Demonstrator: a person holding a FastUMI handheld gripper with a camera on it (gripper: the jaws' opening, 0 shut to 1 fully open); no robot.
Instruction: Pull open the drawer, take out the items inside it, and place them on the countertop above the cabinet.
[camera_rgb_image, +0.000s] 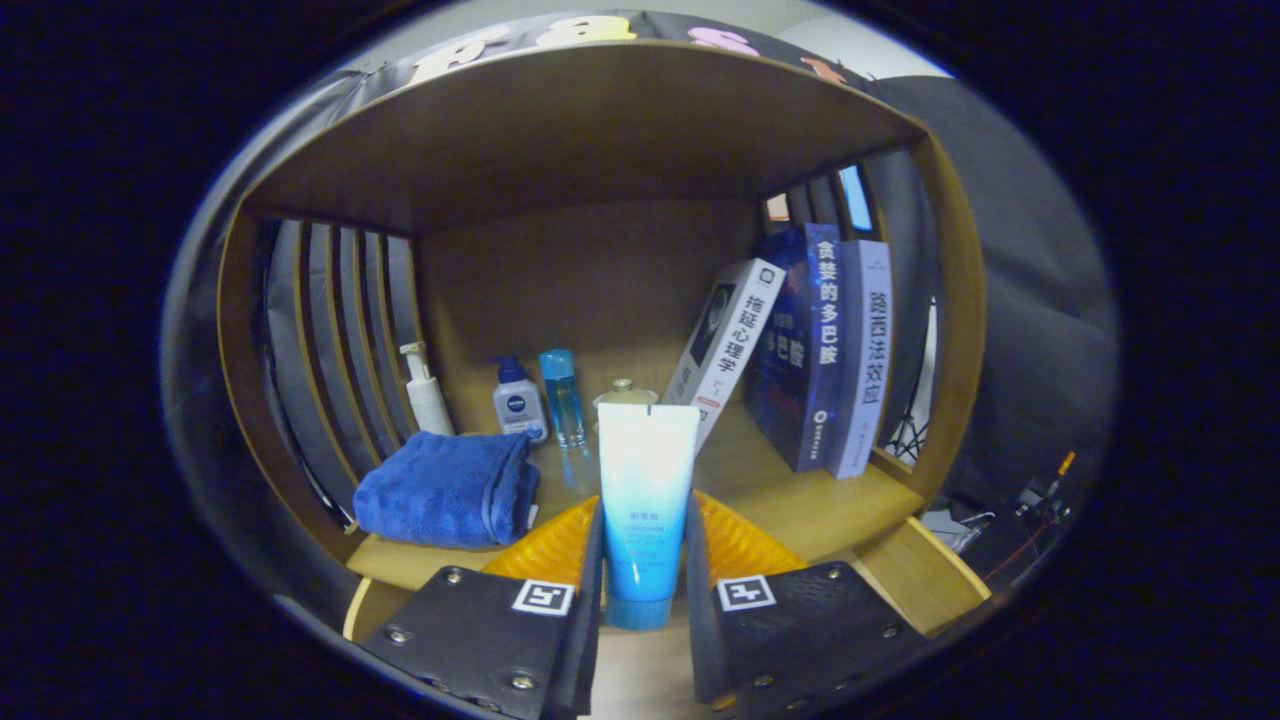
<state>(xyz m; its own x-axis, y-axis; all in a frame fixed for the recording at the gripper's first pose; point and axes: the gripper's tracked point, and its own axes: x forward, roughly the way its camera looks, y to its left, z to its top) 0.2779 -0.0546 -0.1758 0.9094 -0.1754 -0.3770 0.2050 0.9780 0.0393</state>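
The gripper holds a blue-and-white tube upright between its two fingers, both pressing on the tube's lower half; cap end down, crimped end up. The tube is above the near edge of the wooden countertop, inside an open wooden shelf unit.

Left to right on the countertop:
- a folded blue towel, near left;
- a white pump bottle by the slatted left wall;
- a small pump bottle with a round dark-blue logo, lettering too small to read;
- a clear blue bottle;
- a pale lid behind the tube;
- three books with Chinese titles on the spines, the left one leaning.

Dark cloth hangs behind the slats.
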